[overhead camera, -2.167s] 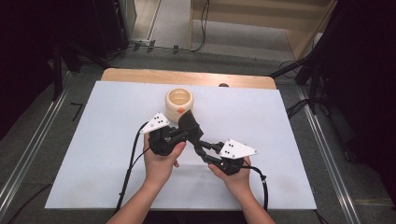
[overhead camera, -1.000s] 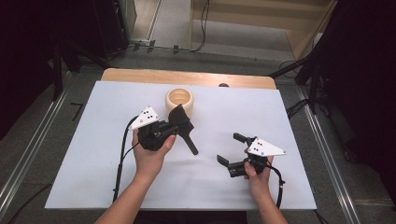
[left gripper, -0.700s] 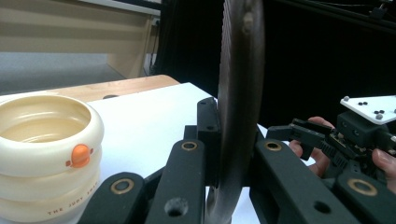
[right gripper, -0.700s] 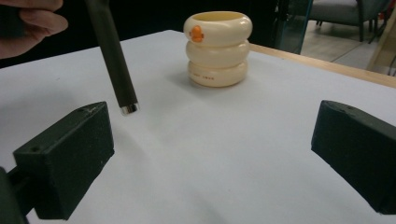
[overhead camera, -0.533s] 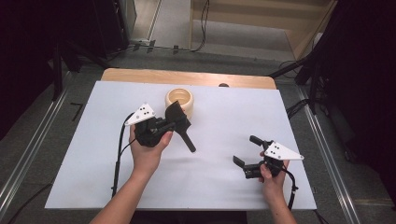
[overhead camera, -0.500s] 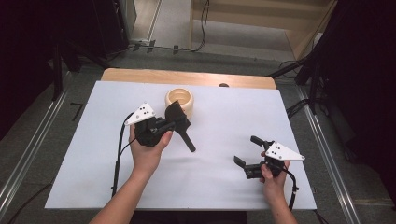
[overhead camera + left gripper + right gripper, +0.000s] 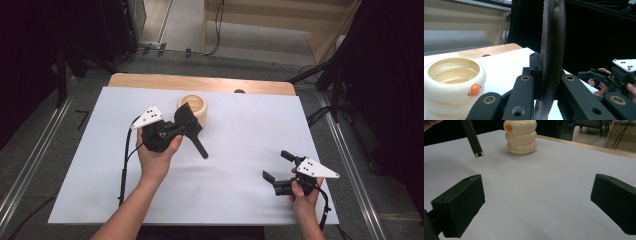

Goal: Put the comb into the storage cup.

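Left claw: we see it pinching a black spatula by the blade, edge-on between the jaws, handle slanting down toward the desk.
Right claw: we find it spread wide with nothing between the jaws, low over the white desk near its right front.
Cream cup: ringed, upright, just beside the spatula's blade.

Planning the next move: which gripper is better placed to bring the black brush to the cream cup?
Left. The left gripper is shut on the brush right beside the cup. The right gripper is open, holding nothing, far off near the table's edge.
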`<state>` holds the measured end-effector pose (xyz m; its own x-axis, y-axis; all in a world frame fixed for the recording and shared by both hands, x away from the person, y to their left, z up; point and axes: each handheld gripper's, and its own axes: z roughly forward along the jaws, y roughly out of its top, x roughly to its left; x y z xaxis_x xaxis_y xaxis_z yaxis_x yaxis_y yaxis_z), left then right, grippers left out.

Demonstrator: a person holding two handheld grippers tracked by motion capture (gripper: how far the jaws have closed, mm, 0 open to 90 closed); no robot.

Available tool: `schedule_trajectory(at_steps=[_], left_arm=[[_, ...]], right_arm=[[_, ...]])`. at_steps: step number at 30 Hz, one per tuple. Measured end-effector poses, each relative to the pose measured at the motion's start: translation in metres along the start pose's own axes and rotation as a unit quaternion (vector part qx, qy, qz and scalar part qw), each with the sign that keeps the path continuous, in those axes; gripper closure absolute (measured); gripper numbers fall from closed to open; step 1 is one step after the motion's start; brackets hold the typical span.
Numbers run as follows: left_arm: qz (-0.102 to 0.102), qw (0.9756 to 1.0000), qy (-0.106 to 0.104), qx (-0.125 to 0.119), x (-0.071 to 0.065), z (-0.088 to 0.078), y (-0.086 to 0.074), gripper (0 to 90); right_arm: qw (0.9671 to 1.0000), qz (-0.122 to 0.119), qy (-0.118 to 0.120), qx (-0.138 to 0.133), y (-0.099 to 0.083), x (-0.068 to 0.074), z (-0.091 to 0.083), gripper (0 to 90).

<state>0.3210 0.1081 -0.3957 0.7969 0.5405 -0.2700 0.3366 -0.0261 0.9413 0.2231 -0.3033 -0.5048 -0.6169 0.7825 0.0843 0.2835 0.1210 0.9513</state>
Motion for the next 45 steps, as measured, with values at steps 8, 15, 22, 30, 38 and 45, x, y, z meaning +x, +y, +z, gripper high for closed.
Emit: schedule_trajectory(at_steps=[8, 15, 22, 30, 38, 45], left_arm=[[-0.001, 1.0000, 0.004, -0.003, 0.006, 0.001, 0.006, 86.2], [-0.002, 0.9999, 0.009, -0.008, 0.012, 0.001, 0.013, 86.2], [-0.004, 0.9998, 0.017, -0.010, 0.018, 0.002, 0.017, 86.2], [0.000, 0.9997, 0.023, -0.010, 0.024, 0.003, 0.024, 86.2], [0.001, 0.9995, 0.029, -0.011, 0.029, 0.007, 0.030, 86.2], [0.002, 0.9993, 0.034, -0.012, 0.034, 0.009, 0.035, 86.2]], right_arm=[[0.9999, 0.007, -0.009, 0.001, -0.006, -0.006, -0.010, 0.0], [0.9997, 0.012, -0.021, 0.003, -0.010, -0.009, -0.020, 0.0], [0.9994, 0.019, -0.027, 0.002, -0.013, -0.013, -0.027, 0.0], [0.9992, 0.025, -0.029, 0.002, -0.015, -0.014, -0.029, 0.0], [0.9994, 0.022, -0.026, 0.002, -0.016, -0.014, -0.028, 0.0], [0.9994, 0.023, -0.026, 0.003, -0.016, -0.014, -0.028, 0.0]])
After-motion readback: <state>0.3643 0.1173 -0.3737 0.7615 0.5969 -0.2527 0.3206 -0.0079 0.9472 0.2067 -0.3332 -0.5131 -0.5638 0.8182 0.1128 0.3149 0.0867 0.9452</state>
